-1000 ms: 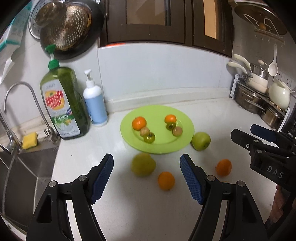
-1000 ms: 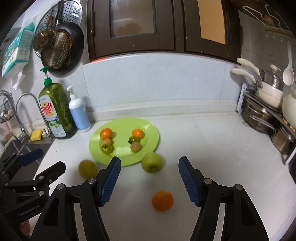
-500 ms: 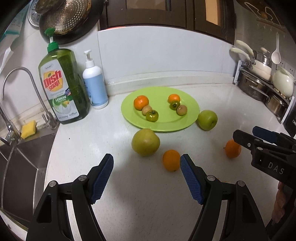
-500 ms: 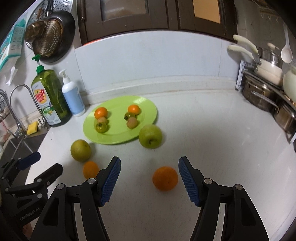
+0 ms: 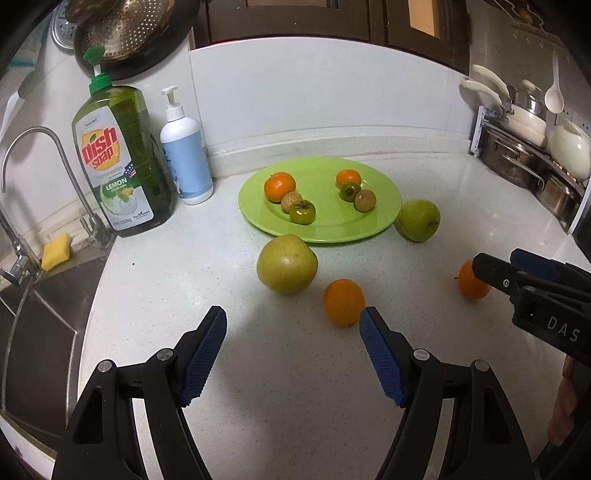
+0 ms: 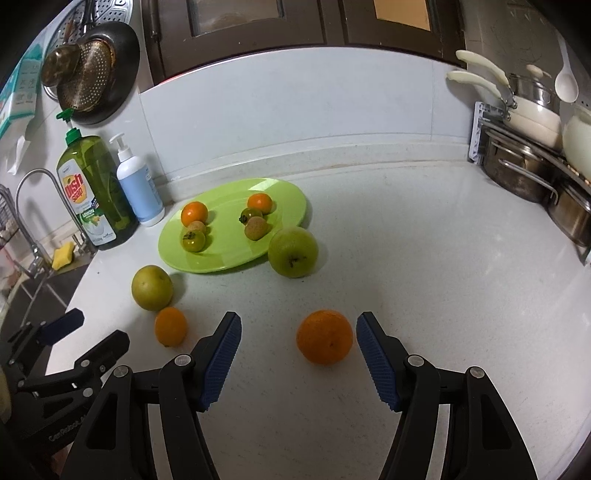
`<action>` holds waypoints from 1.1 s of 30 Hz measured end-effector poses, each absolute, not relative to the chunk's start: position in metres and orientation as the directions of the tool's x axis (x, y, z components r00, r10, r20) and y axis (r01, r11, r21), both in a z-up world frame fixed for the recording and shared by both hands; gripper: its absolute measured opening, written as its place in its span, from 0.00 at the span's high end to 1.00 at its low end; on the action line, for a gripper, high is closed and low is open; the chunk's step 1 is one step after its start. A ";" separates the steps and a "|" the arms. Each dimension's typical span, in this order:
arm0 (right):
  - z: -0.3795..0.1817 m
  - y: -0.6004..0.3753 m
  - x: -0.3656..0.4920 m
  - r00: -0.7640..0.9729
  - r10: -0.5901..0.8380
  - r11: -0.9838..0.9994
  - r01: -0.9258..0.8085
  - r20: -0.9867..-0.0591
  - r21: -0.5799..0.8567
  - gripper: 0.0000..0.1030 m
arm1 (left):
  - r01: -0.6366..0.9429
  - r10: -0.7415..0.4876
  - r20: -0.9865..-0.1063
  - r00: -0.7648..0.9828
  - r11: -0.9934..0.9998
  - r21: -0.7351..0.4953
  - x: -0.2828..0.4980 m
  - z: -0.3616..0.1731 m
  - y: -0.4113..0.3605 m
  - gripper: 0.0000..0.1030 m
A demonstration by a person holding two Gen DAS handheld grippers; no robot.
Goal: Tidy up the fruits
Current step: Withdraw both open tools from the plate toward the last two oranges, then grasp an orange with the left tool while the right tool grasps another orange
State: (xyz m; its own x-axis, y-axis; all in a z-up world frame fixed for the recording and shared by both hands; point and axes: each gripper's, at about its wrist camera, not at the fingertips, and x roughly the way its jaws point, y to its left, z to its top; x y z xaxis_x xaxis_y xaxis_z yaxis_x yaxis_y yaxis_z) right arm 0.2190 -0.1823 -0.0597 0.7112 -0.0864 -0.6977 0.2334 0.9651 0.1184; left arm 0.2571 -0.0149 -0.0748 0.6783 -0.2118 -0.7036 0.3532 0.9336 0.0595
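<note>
Now | left gripper [image 5: 291, 325] jaws apart, low | right gripper [image 6: 298, 332] jaws apart, flanking orange [image 6: 324, 342]

White speckled countertop [image 6: 424, 258] beneath pale backsplash [image 6: 295, 110] and dark wood cabinets [image 6: 295, 22]; sink faucet [image 5: 33, 155] at left, stacked pots [image 6: 524, 166] at right.

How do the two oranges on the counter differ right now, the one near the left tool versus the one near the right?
The left orange looks smaller and sits outside the left tool, by its right fingertip. The right orange looks bigger and sits between the open fingers of the right tool. Both rest on the counter, off the green plate, ungripped.
</note>
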 end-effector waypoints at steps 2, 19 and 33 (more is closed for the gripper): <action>-0.063 -0.182 0.220 0.703 -0.077 0.966 0.227 -0.707 0.121 0.36 | 0.361 -0.220 -0.706 0.673 0.931 0.054 0.259 -0.077 -0.017 0.28; -0.089 -0.195 0.229 0.638 -0.081 0.960 0.256 -0.766 0.111 0.37 | 0.437 -0.283 -0.745 0.604 0.900 0.013 0.278 -0.099 -0.048 0.49; -0.096 -0.199 0.235 0.617 -0.069 0.968 0.233 -0.784 0.098 0.58 | 0.448 -0.275 -0.768 0.578 0.894 0.017 0.291 -0.109 -0.060 0.68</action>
State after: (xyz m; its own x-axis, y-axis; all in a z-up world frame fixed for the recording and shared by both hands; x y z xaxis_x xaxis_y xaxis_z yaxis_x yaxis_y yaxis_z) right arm 0.2347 -0.1993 -0.0964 0.6166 -0.0695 -0.7842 0.2332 0.9675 0.0977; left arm 0.2907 -0.0598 -0.1092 0.5784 -0.2754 -0.7678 0.4484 0.8937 0.0173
